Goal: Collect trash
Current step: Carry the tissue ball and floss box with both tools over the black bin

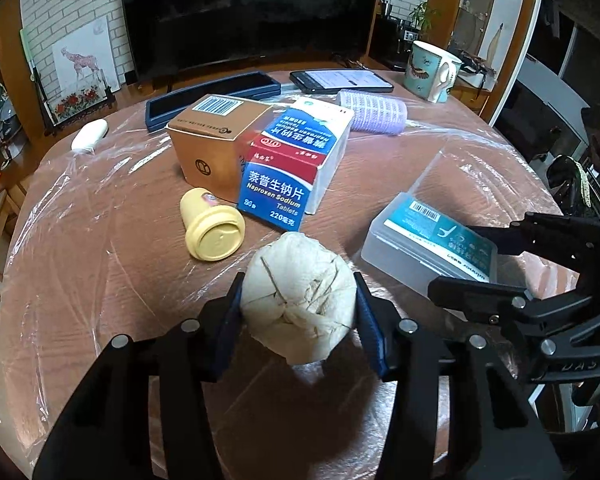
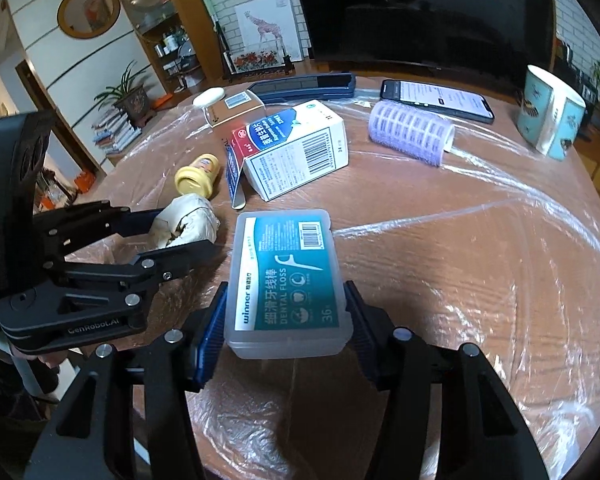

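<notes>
We have both grabs made, and the risks start here. Our left hand-held gripper (image 1: 298, 320) is clamped on the crumpled tissue ball (image 1: 300, 296), its blue pads pressing both flanks near the bench (image 1: 100, 280) front edge. Our right hand-held gripper (image 2: 286, 316) pinches the dental floss box (image 2: 286, 276) across its narrow sides, only at the near end, so the far end sticks out unsupported (smooth plastic on ridged pads). We judge that box the likelier loss: a quick swing could let it pivot or slide out. The tissue is soft and may squeeze thinner and slip. The two grippers sit close side by side, so lifting together could knock them. The cling film over the bench may also snag and drag the yellow bottle (image 1: 212, 226) or the medicine carton (image 1: 296, 160)
</notes>
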Tool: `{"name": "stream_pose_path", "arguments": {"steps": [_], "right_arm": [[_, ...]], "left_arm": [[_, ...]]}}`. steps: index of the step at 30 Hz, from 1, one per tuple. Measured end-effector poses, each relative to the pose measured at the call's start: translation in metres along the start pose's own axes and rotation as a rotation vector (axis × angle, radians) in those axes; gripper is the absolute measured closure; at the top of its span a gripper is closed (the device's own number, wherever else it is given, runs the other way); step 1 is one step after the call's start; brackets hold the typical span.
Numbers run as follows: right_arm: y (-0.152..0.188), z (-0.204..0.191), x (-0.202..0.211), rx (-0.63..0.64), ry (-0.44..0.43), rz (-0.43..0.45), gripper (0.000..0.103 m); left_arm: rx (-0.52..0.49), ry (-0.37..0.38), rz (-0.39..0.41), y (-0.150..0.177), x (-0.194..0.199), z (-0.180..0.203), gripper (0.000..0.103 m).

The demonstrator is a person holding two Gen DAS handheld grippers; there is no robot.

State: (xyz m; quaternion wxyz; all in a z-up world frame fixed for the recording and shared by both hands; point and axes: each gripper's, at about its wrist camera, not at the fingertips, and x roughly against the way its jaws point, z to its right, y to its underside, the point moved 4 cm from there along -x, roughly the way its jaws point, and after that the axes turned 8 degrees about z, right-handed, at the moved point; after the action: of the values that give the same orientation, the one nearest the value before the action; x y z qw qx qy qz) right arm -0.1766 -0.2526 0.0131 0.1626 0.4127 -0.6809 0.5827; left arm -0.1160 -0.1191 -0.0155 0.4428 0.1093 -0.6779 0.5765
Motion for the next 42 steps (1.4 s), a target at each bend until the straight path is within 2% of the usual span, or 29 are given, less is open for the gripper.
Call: {"name": "stream_pose_path", "arguments": {"steps": [37, 42], "right_arm": [[0.019, 0.003, 0.04, -0.007, -0.012, 0.028, 0.049], [0.019, 0.005, 0.045, 0.002, 0.007, 0.033, 0.049]], "left_arm": [[0.022, -0.009, 0.011, 0.024, 0.031, 0.031, 0.051], [0.025, -0.009, 0.018, 0.028, 0.038, 0.039, 0.051]]}}
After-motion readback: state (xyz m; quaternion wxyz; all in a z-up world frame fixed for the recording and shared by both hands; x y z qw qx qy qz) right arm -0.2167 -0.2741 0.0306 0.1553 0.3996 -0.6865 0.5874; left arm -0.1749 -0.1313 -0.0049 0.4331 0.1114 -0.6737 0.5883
